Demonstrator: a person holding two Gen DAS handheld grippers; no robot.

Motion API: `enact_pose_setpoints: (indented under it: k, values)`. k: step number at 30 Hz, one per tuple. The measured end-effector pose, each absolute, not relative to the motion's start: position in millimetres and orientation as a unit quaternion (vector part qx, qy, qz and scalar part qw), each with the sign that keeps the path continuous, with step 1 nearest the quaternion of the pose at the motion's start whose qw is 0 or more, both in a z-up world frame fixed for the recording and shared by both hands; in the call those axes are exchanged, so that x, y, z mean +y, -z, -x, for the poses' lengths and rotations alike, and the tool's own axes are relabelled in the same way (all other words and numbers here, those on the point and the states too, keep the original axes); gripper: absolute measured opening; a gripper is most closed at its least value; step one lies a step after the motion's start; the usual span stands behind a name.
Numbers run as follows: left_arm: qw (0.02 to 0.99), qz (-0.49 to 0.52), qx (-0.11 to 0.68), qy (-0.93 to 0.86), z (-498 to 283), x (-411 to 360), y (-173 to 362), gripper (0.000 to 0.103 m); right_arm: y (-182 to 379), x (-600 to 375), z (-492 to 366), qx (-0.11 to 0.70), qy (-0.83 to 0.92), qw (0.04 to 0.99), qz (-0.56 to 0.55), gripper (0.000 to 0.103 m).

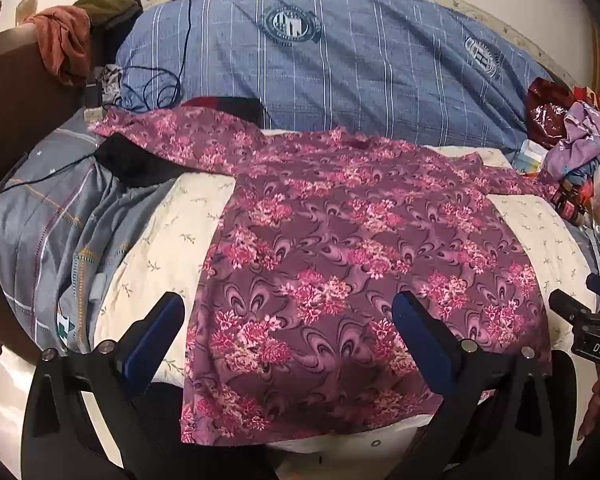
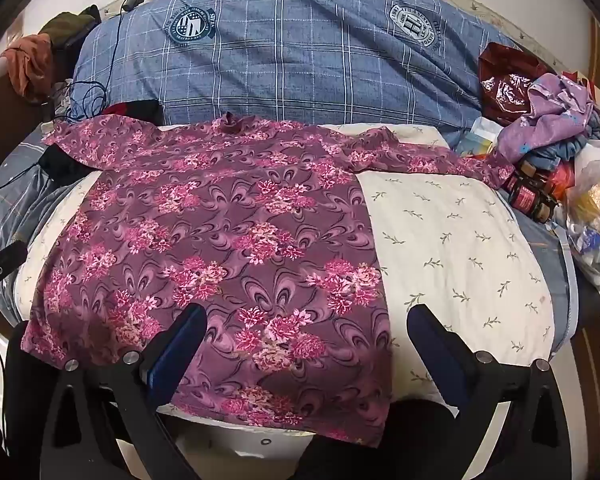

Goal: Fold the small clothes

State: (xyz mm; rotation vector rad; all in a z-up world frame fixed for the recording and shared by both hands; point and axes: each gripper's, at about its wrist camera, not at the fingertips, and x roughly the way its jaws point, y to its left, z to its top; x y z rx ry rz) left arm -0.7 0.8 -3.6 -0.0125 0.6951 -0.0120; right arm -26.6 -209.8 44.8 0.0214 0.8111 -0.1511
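A purple shirt with pink flowers [image 1: 340,248] [image 2: 228,232] lies spread flat on a cream sheet with small leaf prints [image 1: 152,248] [image 2: 460,240], collar toward the back and both sleeves stretched sideways. My left gripper [image 1: 288,312] hovers open over the shirt's near left hem corner, nothing between its blue pads. Over the near right hem edge my right gripper [image 2: 308,328] also stands open, its right finger above bare sheet. The right gripper's tip [image 1: 580,320] shows at the right edge of the left wrist view.
A blue checked duvet [image 1: 340,60] [image 2: 300,48] is heaped behind the shirt. Grey bedding [image 1: 52,224] and a black cable lie at the left. Purple clothes [image 2: 552,112], a dark red bag [image 2: 504,80], jars [image 2: 528,192] and plastic bags [image 2: 592,208] crowd the right side.
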Motion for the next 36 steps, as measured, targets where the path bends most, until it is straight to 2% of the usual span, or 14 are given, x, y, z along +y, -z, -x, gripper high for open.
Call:
enact_pose_setpoints:
  k: [8,36]
  values:
    - [0.931,-0.002,0.365,-0.011,-10,10,21,0.103,-34,-215,18,0.415,0.082,0.906,-0.015,0.101]
    - [0.930,-0.001,0.366,-0.022,-11,19,28,0.103,-45,-242,28,0.376,0.087,0.921,-0.043,0.101]
